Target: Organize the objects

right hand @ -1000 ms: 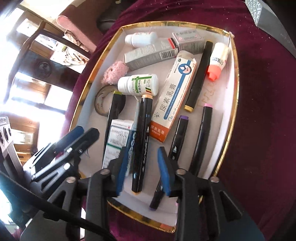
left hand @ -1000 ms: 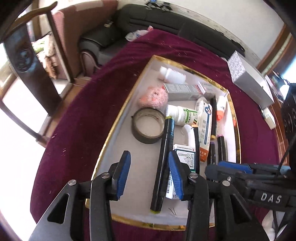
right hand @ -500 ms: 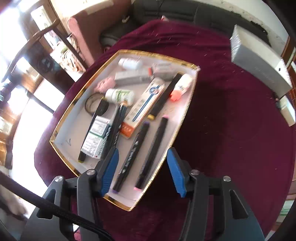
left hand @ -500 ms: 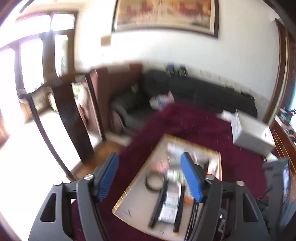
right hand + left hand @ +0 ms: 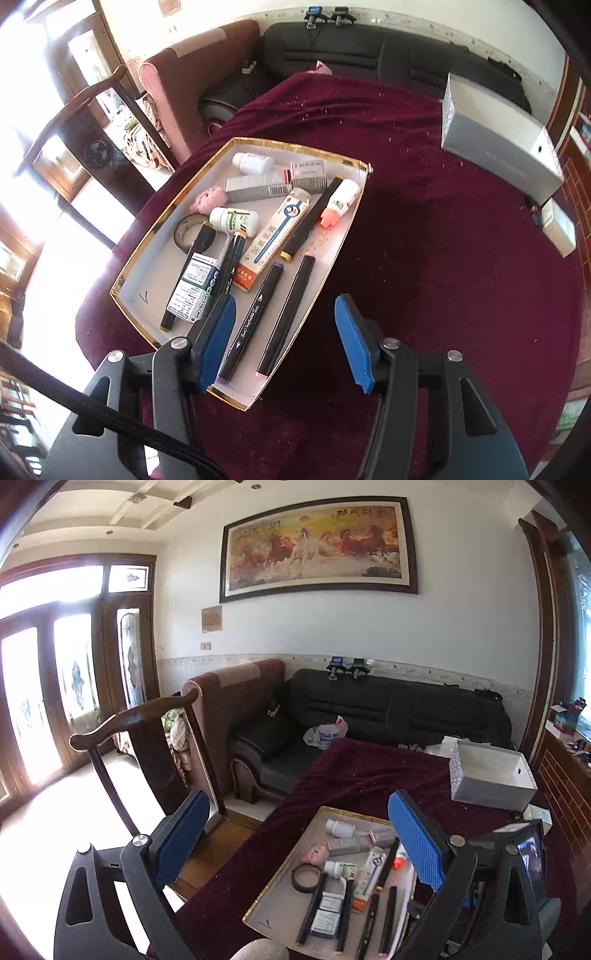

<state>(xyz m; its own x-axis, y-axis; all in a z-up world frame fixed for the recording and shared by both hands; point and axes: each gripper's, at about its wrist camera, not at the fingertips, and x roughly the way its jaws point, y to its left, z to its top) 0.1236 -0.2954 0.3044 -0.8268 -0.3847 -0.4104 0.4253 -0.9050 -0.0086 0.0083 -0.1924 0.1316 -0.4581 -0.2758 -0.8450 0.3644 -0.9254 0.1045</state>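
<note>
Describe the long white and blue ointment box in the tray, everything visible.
The ointment box is a long, narrow cardboard carton, white with a blue stripe, blue Chinese lettering, a round blue logo and an orange end. It lies flat and diagonal in the tray, orange end nearest the camera. A black marker lies along one side; a white bottle sits near the other.
</note>
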